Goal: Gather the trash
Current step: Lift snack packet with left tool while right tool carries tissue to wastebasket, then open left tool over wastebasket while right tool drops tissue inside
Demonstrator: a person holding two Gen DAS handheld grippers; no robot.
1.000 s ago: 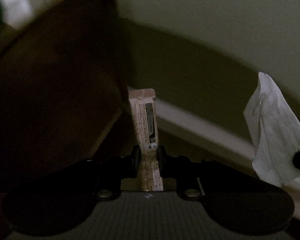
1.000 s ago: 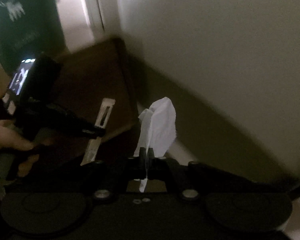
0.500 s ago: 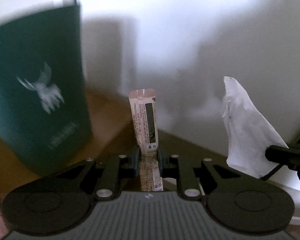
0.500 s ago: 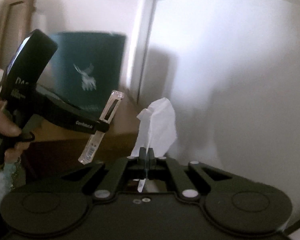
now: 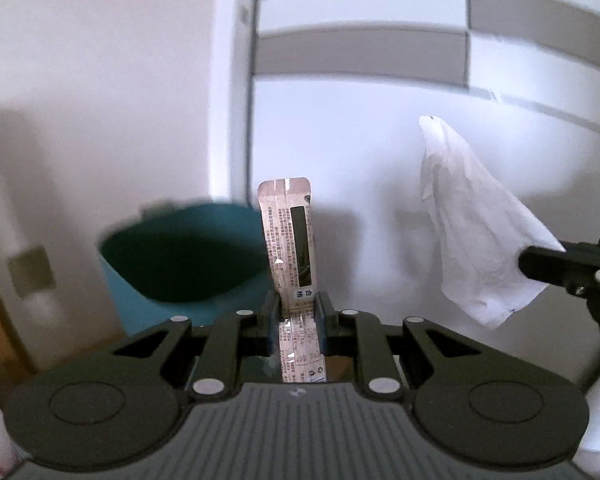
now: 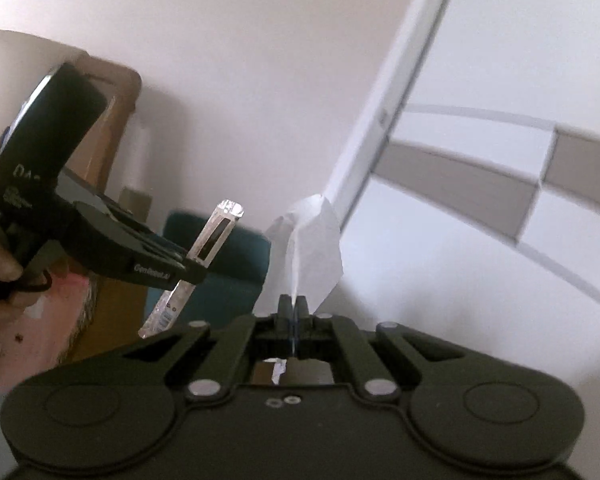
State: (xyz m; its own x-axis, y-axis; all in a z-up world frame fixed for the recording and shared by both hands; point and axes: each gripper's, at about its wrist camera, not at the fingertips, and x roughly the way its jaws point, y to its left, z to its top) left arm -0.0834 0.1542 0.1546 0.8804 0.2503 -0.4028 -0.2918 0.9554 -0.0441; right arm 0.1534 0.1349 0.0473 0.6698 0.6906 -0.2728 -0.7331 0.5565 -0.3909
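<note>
the left gripper is squeezed tight on a long thin wrapper that stands straight up between its fingers. the right gripper is pinched together on a white tissue, which sticks up and flops open above it. both pieces of trash are up in the air. a bit farther back sits a dark green bin by the white wall.

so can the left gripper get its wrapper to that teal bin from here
Probably yes: the left gripper, shut on the long printed wrapper, faces the open teal plastic bin with nothing visible between.
</note>
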